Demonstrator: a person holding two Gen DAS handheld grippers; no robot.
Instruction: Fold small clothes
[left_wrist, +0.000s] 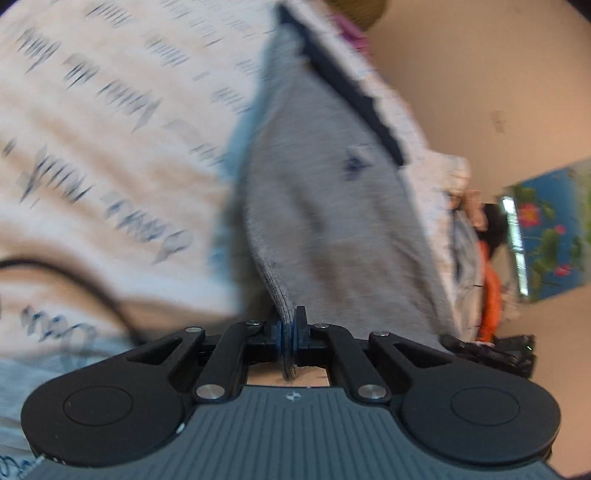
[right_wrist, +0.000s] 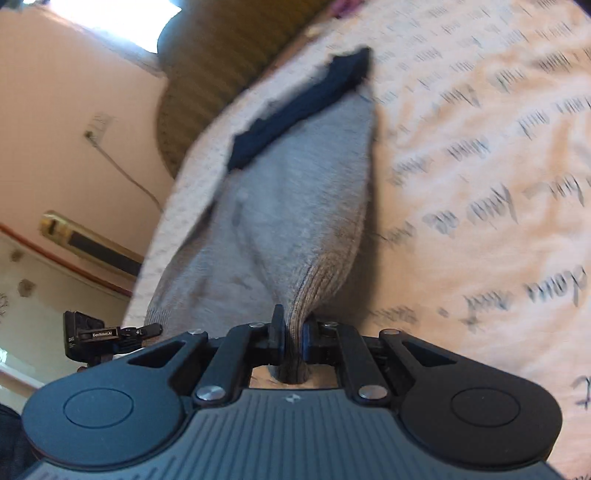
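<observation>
Script-printed bedsheet (right_wrist: 480, 166) covers the bed under both cameras. Left tool (left_wrist: 290, 334) clamps the ribbed cuff of a grey sock (left_wrist: 325, 206); right tool (right_wrist: 293, 338) pinches the same cuff (right_wrist: 317, 288) from its side. Its navy toe (right_wrist: 295, 107) trails toward the bed's far edge. By my reading, folding has barely begun: the sock hangs stretched, unfolded. No container shows.
</observation>
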